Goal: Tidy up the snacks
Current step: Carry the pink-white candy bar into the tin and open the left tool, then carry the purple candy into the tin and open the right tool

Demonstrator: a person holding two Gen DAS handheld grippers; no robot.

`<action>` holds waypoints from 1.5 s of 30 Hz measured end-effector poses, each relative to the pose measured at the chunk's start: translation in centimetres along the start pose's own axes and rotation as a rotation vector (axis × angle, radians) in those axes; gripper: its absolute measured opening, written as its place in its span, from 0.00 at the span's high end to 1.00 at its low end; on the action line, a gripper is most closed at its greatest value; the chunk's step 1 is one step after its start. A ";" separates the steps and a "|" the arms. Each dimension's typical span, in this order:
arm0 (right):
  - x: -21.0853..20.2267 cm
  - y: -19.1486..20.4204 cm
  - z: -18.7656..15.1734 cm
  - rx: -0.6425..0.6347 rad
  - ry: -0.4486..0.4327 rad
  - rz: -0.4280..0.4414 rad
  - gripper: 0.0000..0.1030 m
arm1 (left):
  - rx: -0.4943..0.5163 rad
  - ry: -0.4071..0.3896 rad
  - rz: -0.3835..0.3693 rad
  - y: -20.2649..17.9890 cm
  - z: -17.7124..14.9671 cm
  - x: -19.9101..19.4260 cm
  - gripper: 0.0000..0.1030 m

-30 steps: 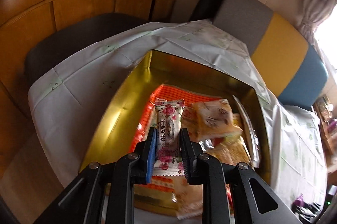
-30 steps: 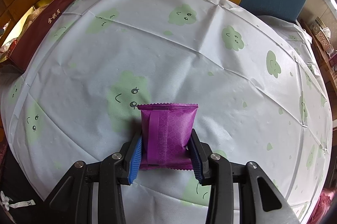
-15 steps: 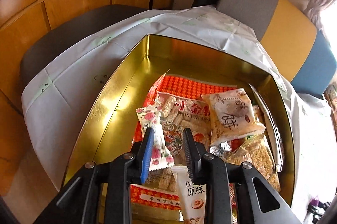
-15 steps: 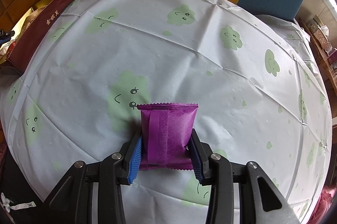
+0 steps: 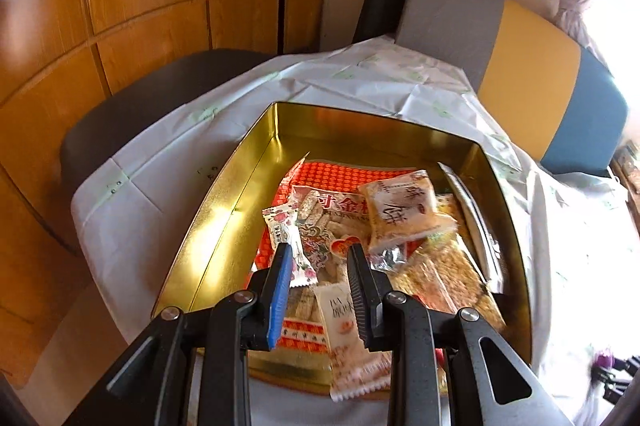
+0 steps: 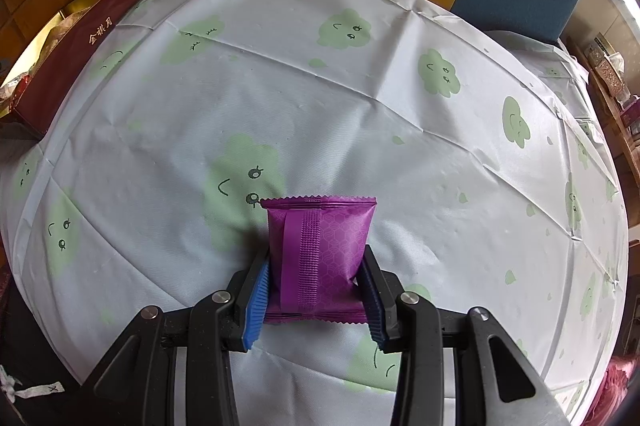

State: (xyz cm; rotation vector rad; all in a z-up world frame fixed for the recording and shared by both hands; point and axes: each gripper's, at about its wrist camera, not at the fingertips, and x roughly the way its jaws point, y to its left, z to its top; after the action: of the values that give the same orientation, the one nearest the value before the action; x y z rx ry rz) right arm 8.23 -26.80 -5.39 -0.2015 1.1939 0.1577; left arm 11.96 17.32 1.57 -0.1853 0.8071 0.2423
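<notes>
**A:** What were the left tongs (image 5: 320,262) doing?

**B:** They hung released over the gold tin (image 5: 224,222), jaws apart with nothing between them. The rose-print packet (image 5: 289,241) lay inside the tin, just past the blue-padded jaw, tilted against the heap of snacks. A pale packet (image 5: 396,211) sat on top of that heap, and a white one (image 5: 346,330) drooped over the near rim.

**B:** And the right?

**A:** The right tongs (image 6: 316,290) were clenched on the purple packet (image 6: 320,250), seam side up, above the cloud-print cloth on the tabletop (image 6: 360,105). Whether the packet touched the cloth, I couldn't quite tell. The tin's maroon outer wall (image 6: 80,65) showed at the far left, well apart from the packet.
</notes>
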 end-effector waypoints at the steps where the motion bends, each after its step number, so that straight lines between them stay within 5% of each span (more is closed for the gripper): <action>1: 0.0 0.1 0.0 -0.002 0.000 -0.002 0.60 | 0.005 -0.005 -0.004 -0.1 -0.1 -0.4 0.72; 19: -0.3 0.5 -0.2 -0.024 -0.008 -0.033 0.60 | 0.067 -0.016 -0.057 -1.9 -3.2 -4.5 0.72; 45: -0.1 -0.1 0.1 0.016 0.013 -0.032 0.60 | 0.116 0.039 -0.126 -1.7 -7.2 -4.6 0.72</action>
State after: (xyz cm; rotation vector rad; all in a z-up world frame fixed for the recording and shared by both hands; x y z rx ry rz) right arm 8.31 -26.84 -5.25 -0.2079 1.2043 0.1191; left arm 4.39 13.24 0.20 -0.1313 0.8427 0.0726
